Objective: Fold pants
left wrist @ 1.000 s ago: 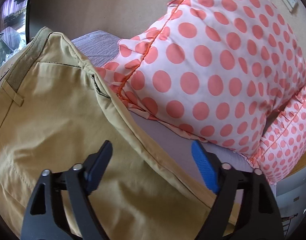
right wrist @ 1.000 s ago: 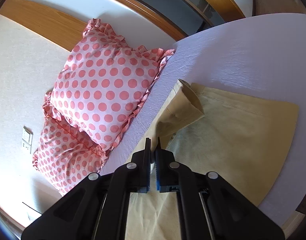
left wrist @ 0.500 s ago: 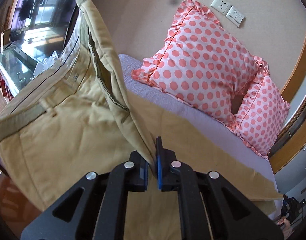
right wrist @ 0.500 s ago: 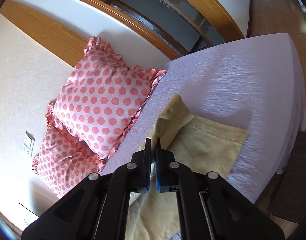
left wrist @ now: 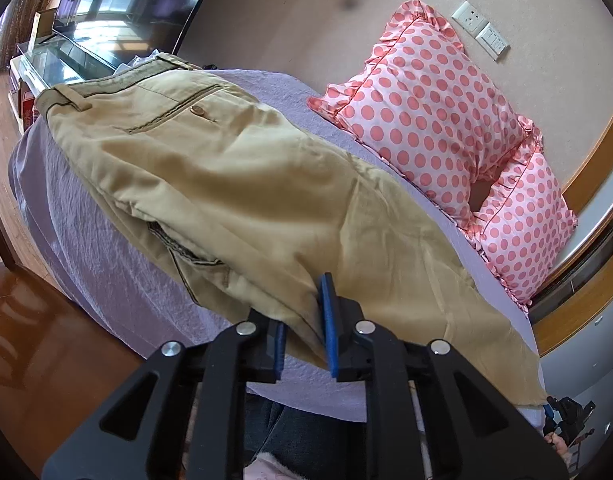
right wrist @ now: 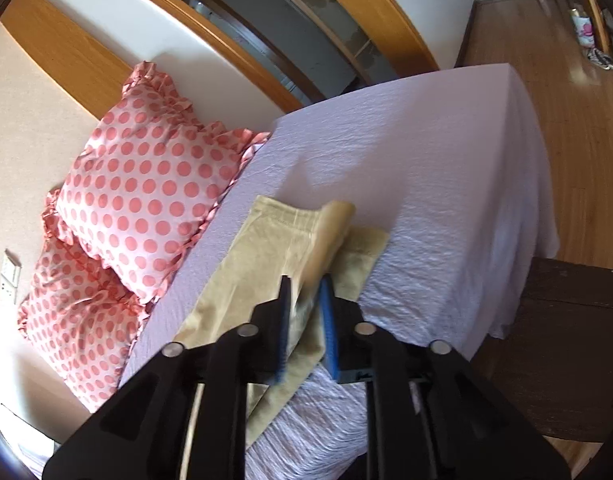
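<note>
Tan pants lie folded lengthwise on the lilac bed sheet, waistband and back pocket at the far left. My left gripper has its jaws slightly parted with the pants' near edge still between them. In the right wrist view the leg ends lie on the sheet, one hem curled up. My right gripper has its jaws slightly parted around the leg fabric. The right gripper also shows in the left wrist view at the leg hems.
Two pink polka-dot pillows lean on the wall at the bed's head; they also show in the right wrist view. A dark wooden bench stands beside the bed. Wooden floor lies beyond the bed's foot.
Both grippers were shut on the pants and held them raised. The top layer has come down over the lower leg, and both grippers have opened slightly and pulled back toward the near edge.
</note>
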The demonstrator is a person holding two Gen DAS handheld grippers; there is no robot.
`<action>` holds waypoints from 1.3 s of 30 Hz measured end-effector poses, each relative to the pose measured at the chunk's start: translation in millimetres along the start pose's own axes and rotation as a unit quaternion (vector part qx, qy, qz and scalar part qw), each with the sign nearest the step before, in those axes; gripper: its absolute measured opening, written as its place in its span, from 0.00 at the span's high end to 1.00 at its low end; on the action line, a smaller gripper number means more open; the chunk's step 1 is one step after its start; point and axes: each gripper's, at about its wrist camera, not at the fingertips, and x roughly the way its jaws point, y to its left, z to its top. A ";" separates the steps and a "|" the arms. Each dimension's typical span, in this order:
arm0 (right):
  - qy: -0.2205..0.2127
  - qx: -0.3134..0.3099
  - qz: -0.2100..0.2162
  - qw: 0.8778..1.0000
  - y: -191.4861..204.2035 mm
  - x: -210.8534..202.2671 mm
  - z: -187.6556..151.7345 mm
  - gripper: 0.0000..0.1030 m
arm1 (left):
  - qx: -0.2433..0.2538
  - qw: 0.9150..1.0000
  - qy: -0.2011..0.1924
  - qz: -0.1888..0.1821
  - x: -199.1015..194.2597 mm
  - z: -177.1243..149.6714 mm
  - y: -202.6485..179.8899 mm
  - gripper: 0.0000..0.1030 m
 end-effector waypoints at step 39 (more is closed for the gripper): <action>0.316 -0.479 0.361 0.735 291.8 -12.2 -320.4 0.22 | -0.097 0.989 -0.053 -0.102 -14.7 -16.2 62.9 0.25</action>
